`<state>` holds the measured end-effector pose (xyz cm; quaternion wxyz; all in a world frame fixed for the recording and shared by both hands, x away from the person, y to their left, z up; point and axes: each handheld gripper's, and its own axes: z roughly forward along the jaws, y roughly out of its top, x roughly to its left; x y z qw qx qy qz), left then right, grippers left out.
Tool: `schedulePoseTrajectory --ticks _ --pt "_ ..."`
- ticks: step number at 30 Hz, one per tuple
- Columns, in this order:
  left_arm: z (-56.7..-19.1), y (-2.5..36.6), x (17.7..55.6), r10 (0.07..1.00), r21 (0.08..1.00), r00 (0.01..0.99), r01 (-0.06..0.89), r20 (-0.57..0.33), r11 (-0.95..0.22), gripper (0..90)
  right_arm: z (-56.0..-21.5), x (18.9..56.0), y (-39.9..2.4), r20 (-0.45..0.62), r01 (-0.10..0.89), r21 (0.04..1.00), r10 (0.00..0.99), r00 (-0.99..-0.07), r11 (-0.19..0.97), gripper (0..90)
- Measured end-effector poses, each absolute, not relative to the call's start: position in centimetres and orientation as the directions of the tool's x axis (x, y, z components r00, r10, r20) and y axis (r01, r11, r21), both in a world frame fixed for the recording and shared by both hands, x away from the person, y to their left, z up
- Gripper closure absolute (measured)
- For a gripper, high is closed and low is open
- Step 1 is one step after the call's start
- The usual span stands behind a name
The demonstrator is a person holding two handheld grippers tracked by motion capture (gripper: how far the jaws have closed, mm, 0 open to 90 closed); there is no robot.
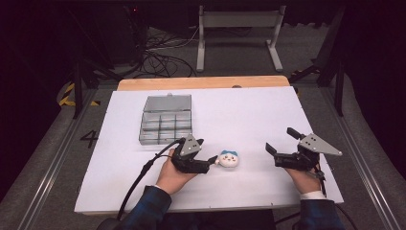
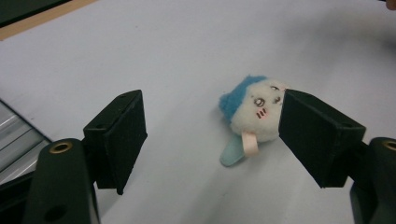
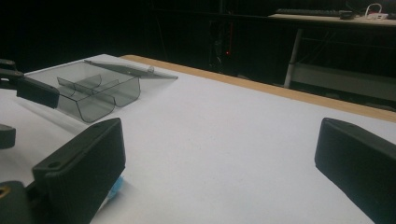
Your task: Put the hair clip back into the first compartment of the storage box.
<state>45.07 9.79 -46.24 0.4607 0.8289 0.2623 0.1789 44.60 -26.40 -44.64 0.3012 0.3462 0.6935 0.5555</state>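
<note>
Near the front edge of the white table [image 1: 306,110], just right of the left gripper [image 1: 208,150], lies the small plush toy [image 1: 229,159], white-faced with a blue tuft. In the left gripper view we see the toy [image 2: 254,119] on its side between the spread jaws, one jaw at its face, the other well apart from it; nothing is pinched, and we judge the wide stance is kept so the soft body can be straddled before any squeeze. The right gripper [image 1: 282,146] hovers at the right of the table, well apart from the toy, its jaws likewise spread and empty, probably held back to leave the left hand room. At the far left stands the clear compartment box [image 1: 165,125], lid [image 1: 168,102] tilted back open, which we take as a likely destination.
</note>
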Motion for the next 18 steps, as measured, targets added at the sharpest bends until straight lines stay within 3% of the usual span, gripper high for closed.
schedulePoseTrajectory --ticks 12,18 --pt "-47.4 6.9 45.7 0.567 0.82 0.824 0.307 0.025 -0.483 28.9 -44.7 44.7 -26.4 -0.029 0.153 0.978 0.815 -0.579 0.144 2.4" --pt "-47.8 6.0 46.0 0.561 0.811 0.828 0.324 0.007 -0.487 23.6 -44.7 44.7 -26.3 -0.024 0.158 0.977 0.812 -0.583 0.142 2.3"
